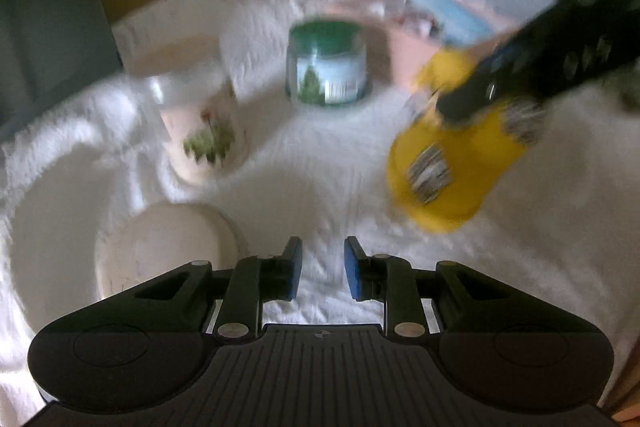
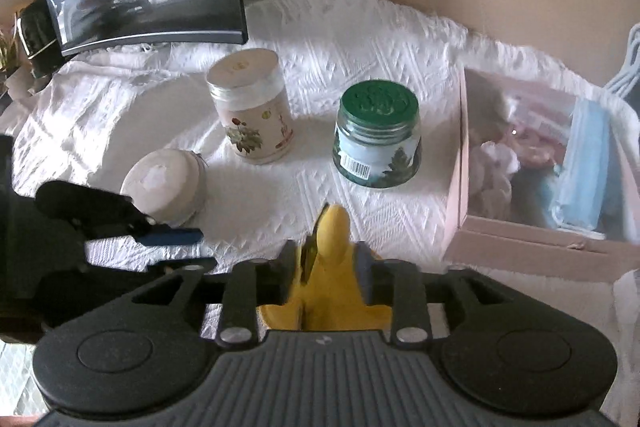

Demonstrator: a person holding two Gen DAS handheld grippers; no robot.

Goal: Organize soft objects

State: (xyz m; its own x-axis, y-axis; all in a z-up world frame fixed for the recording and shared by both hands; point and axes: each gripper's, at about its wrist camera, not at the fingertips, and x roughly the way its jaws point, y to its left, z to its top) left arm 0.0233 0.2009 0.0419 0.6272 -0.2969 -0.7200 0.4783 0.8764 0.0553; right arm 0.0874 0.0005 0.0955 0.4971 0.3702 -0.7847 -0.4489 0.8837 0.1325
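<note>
My right gripper (image 2: 326, 269) has a soft yellow toy (image 2: 334, 259) between its jaws; the pads sit against the toy's flanks, though I cannot tell how firmly they press. The left wrist view shows that toy (image 1: 448, 163) hanging from my right gripper (image 1: 480, 95) above the white cloth (image 1: 320, 155) covering the table, ahead and to the right of my left jaws. My left gripper (image 1: 322, 269) is empty, its jaws a little apart with only cloth between them.

I judge this as the carrying step: the toy is lifted and bound for the pink box (image 2: 520, 243) ahead and to the right of my right jaws, where other soft things and a blue face mask (image 2: 584, 163) already lie. A green-lidded jar (image 2: 378, 135) stands straight ahead of those jaws, a flowered jar (image 2: 252, 107) ahead and left, and a round white tin (image 2: 164, 183) further left, just beyond my left gripper (image 2: 176, 247).

Next I should swing right past the green-lidded jar, clear the box's near wall, and let go over a free spot. The toy is limp, so it may snag on the rim.
</note>
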